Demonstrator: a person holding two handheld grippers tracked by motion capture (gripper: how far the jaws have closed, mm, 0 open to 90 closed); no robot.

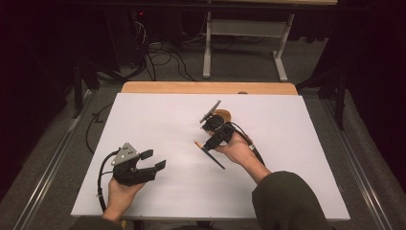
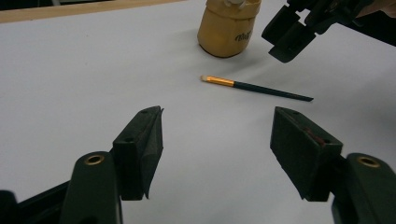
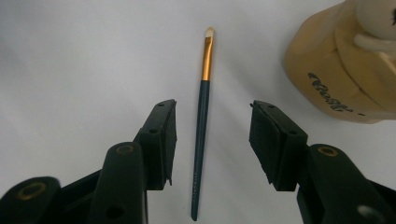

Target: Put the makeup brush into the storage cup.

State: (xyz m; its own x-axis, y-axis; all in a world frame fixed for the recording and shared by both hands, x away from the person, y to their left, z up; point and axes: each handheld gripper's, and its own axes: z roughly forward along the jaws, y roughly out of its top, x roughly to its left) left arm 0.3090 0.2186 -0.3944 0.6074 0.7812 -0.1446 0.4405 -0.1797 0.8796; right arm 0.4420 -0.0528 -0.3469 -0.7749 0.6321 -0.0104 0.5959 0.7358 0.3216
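Two claws stood open: right claw (image 3: 212,135) straddled the brush (image 3: 201,140) beside the bottle (image 3: 336,74), untouched; left claw (image 2: 217,140) idle; centre the handle before closing

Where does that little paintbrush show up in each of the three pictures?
High view: the paintbrush lies mid-table, under the right gripper.
Left gripper view: upper middle, lying crosswise.
Right gripper view: centre, running upward between the open jaws.
Shared landmark: the tan jar beside it.
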